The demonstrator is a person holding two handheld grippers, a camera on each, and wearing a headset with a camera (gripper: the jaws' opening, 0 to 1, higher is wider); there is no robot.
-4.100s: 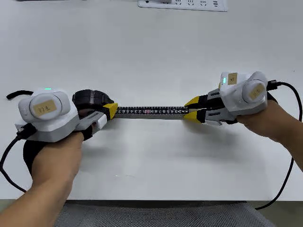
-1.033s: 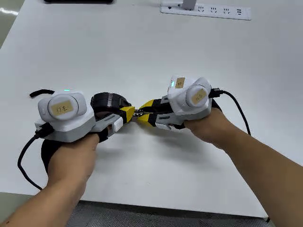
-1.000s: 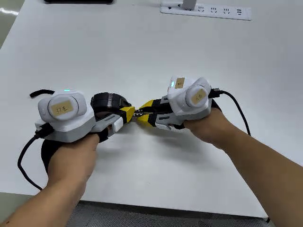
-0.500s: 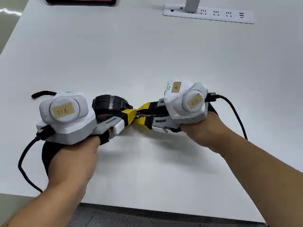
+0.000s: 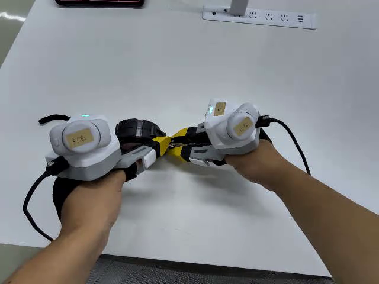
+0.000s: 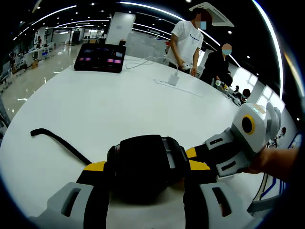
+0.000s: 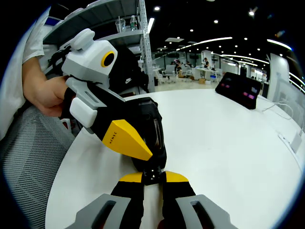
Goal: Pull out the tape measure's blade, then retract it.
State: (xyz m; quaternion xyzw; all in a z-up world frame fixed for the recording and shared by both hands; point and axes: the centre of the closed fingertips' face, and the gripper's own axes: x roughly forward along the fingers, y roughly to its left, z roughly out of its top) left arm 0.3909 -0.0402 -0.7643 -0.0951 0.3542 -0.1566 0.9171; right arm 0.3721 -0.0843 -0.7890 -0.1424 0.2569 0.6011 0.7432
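Blade tip [image 7: 153, 172] now back at tape measure [image 5: 137, 131]; L claw [image 5: 152, 148] grips it, R claw [image 5: 176, 148] pinches tip. Almost done.

Black, rounded case, that's the tape measure [image 5: 137, 129], low on the white tabletop [image 5: 177, 71] and squeezed between the left claw's [image 5: 151, 144] jaws. The blade [image 7: 153, 173] is nearly all inside, just a stub at the mouth, pinched by the right claw [image 5: 176, 143]. Its black strap [image 6: 57, 139] trails across the tabletop.
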